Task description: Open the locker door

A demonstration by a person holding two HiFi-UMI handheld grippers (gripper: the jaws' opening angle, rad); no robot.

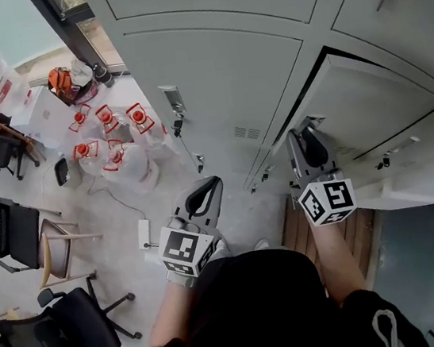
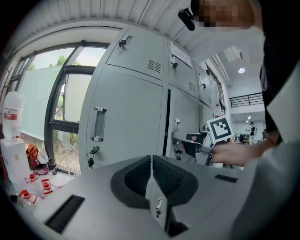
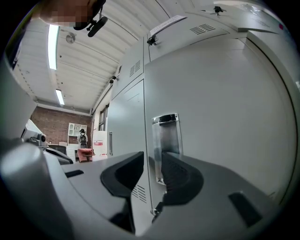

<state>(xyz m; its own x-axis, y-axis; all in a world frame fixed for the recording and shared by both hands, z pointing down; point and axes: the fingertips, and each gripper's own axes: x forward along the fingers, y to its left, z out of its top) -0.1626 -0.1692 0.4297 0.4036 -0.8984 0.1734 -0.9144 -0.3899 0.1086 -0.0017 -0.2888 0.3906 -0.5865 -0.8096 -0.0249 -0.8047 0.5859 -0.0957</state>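
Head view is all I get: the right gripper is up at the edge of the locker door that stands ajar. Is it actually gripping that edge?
Observer: Yes. In the right gripper view the right gripper has the edge of the locker door between its jaws, and they are closed on it beside the chrome handle.
Operator: And the left gripper, is it carrying anything?
Observer: No. The left gripper view shows its jaws together with nothing between them.
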